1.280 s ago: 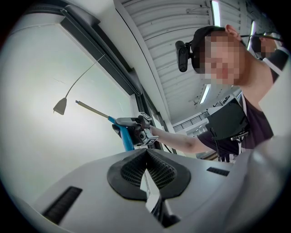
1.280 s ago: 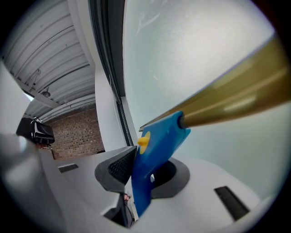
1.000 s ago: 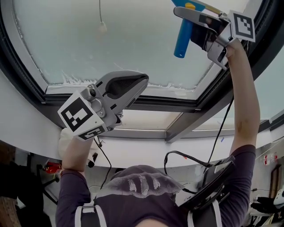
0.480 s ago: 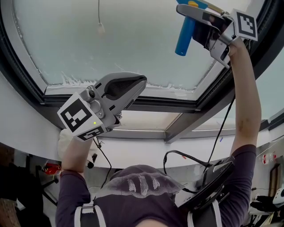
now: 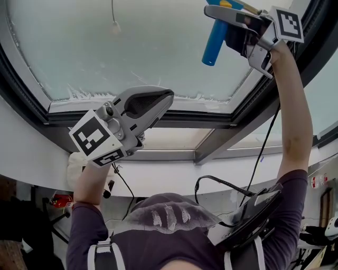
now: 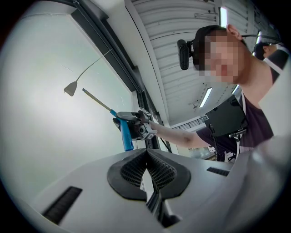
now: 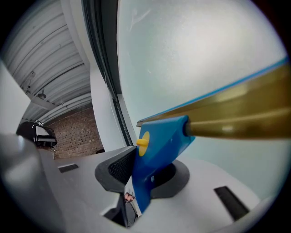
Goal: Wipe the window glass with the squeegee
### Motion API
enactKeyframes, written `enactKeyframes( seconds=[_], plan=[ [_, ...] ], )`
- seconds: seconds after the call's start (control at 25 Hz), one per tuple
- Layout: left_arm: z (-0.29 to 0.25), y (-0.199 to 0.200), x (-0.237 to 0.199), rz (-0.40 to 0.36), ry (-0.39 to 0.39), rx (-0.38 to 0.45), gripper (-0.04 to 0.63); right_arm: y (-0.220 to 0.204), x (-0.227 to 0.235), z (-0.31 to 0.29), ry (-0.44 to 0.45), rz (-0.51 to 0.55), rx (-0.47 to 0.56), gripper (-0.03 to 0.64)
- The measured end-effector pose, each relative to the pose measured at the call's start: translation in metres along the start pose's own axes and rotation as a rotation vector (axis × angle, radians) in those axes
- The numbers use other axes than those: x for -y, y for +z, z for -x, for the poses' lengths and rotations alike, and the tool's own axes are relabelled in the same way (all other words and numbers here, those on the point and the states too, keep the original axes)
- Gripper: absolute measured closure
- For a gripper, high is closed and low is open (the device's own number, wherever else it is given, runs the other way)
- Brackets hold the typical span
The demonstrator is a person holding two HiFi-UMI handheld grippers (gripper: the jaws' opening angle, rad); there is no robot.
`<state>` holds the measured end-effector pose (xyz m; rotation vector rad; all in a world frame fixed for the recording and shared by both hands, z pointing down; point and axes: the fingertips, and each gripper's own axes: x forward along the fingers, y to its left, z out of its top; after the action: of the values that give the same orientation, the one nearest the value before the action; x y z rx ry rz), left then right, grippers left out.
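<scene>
Frosted window glass (image 5: 158, 47), dark frame (image 5: 158, 120); right gripper (image 5: 224, 16) jaws tight on blue squeegee (image 5: 214, 42), left gripper (image 5: 161, 97) jaws together, empty.

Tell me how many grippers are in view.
2: the left gripper, shut and empty, near the window frame; the right gripper, upper right, shut on the squeegee.
</scene>
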<state>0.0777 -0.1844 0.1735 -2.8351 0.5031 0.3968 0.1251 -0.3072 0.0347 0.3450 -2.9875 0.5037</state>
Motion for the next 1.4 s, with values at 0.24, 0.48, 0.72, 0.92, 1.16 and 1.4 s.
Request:
enactKeyframes(
  seconds=[0.24,0.48,0.72,0.92,1.16,1.4],
  plan=[
    [0.002,-0.007,0.000,0.035,0.005,-0.008,0.589,-0.014,0.002,-0.003,-0.016,0.006,-0.070,0.531],
    [-0.001,-0.017,0.001,0.068,0.024,-0.023,0.589,-0.028,0.010,-0.002,-0.001,-0.011,-0.081,0.530],
    [0.001,-0.037,0.010,0.097,0.039,-0.042,0.589,-0.060,0.019,0.000,0.008,-0.040,-0.092,0.531],
    [0.007,-0.050,0.007,0.126,0.049,-0.059,0.589,-0.073,0.026,-0.008,0.017,-0.057,-0.097,0.529],
    [0.012,-0.057,0.012,0.152,0.065,-0.068,0.589,-0.086,0.026,-0.007,0.025,-0.069,-0.095,0.529],
    [0.014,-0.076,0.015,0.205,0.073,-0.090,0.589,-0.103,0.033,-0.010,0.051,-0.111,-0.079,0.529]
  ],
)
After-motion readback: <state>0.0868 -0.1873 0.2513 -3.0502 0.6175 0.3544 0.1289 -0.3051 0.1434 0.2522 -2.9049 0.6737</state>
